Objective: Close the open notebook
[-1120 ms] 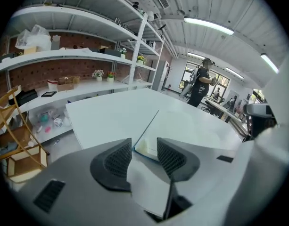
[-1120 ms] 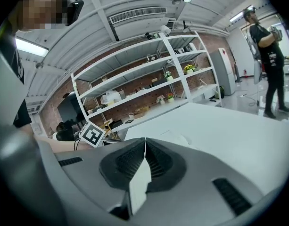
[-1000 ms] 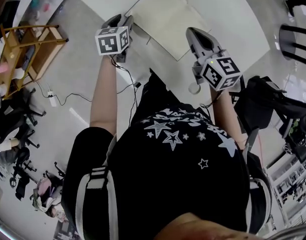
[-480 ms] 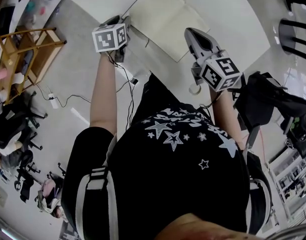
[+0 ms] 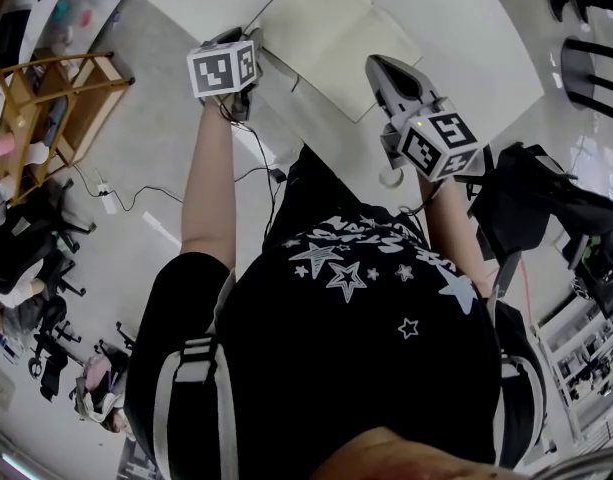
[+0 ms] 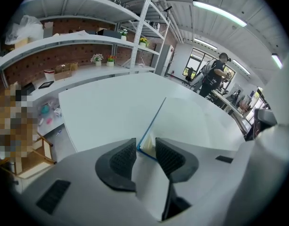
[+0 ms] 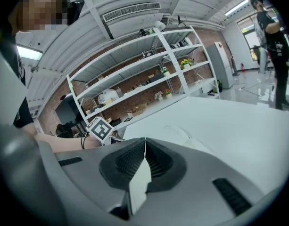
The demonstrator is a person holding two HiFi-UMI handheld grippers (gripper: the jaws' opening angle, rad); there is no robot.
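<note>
The open notebook [image 5: 336,33] lies with cream pages up on the white table [image 5: 466,58]. My left gripper [image 5: 251,43] is at its near left corner. In the left gripper view the blue-edged corner of the notebook [image 6: 146,147] sits between the pads, and the left gripper [image 6: 145,150] is shut on it. The left cover's edge runs away from the jaws. My right gripper [image 5: 374,63] hovers by the notebook's near right edge. Its jaws [image 7: 144,142] are shut with nothing between them. Part of the notebook [image 7: 182,133] shows beyond them.
A wooden shelf cart [image 5: 56,108] and cables [image 5: 116,200] are on the floor at the left. A black chair [image 5: 531,208] stands at the right. White wall shelves [image 6: 87,36] run behind the table [image 6: 102,112]. A person [image 6: 212,74] stands far off.
My left gripper has moved forward a little to the notebook's near left corner. The right gripper has barely moved.
</note>
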